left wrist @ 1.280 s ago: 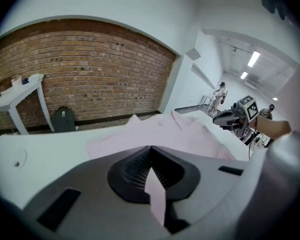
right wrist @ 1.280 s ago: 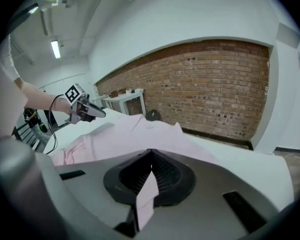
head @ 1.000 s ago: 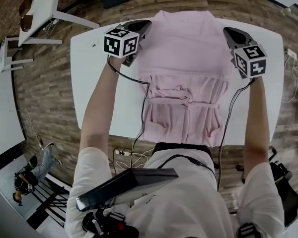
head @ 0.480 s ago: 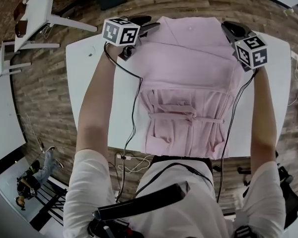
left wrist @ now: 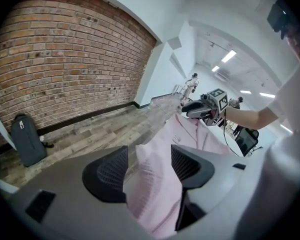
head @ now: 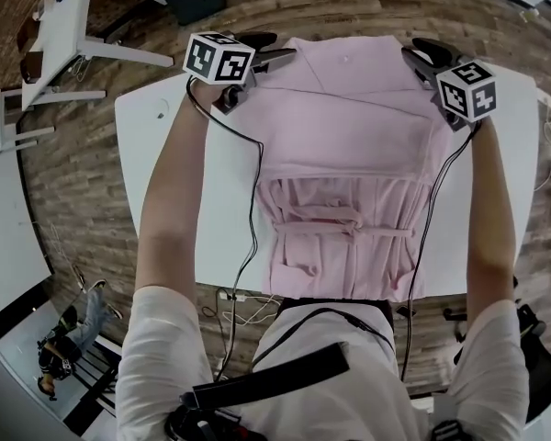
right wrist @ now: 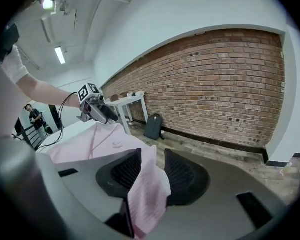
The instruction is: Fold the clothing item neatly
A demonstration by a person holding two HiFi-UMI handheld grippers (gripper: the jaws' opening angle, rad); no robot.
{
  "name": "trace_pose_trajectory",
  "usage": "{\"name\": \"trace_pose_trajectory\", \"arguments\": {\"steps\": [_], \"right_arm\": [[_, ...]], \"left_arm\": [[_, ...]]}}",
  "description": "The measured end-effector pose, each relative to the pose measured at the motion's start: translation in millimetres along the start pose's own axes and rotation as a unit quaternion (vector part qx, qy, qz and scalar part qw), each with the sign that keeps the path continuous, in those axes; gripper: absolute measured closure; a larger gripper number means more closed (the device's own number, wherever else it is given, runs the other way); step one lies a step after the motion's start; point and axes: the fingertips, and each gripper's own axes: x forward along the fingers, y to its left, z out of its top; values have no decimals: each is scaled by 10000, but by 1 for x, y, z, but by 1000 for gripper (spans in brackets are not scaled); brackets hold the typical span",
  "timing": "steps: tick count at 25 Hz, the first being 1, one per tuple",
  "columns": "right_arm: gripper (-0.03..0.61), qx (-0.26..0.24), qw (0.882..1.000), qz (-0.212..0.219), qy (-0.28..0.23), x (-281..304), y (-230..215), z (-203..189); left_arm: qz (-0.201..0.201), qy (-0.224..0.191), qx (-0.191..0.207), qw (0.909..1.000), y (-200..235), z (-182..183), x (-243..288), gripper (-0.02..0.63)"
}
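Both left tool (left wrist: 149, 158), right tool (right wrist: 153, 167) just opening; garment (head: 349, 131) between jaws.

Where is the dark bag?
In the left gripper view, the dark bag stands at the far left on the wooden floor, at the foot of the brick wall.

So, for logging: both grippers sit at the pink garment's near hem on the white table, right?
Not the near hem: the head view shows the left gripper and right gripper at the far corners of the pink garment, on the white table. Their jaws have just been opening, cloth between them.
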Motion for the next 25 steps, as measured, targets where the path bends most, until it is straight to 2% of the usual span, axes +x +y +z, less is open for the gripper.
{"name": "trace_pose_trajectory", "arguments": {"steps": [8, 18, 23, 24, 25], "right_arm": [[451, 93, 9985, 501, 220, 20, 2, 1], [451, 377, 9913, 1055, 692, 40, 0, 6], [453, 368, 9881, 1083, 1025, 45, -1, 3], [465, 333, 9879, 1063, 1076, 46, -1, 2], [524, 300, 9879, 1050, 1100, 46, -1, 2]], "left_arm": [[-233, 81, -117, 9996, 9, -1, 11, 362], [-801, 375, -410, 9952, 9, 2, 19, 365], [-875, 810, -304, 9924, 9, -2, 25, 450], [-872, 868, -262, 9921, 9, -3, 26, 479], [-876, 909, -217, 9918, 9, -3, 26, 522]]}}
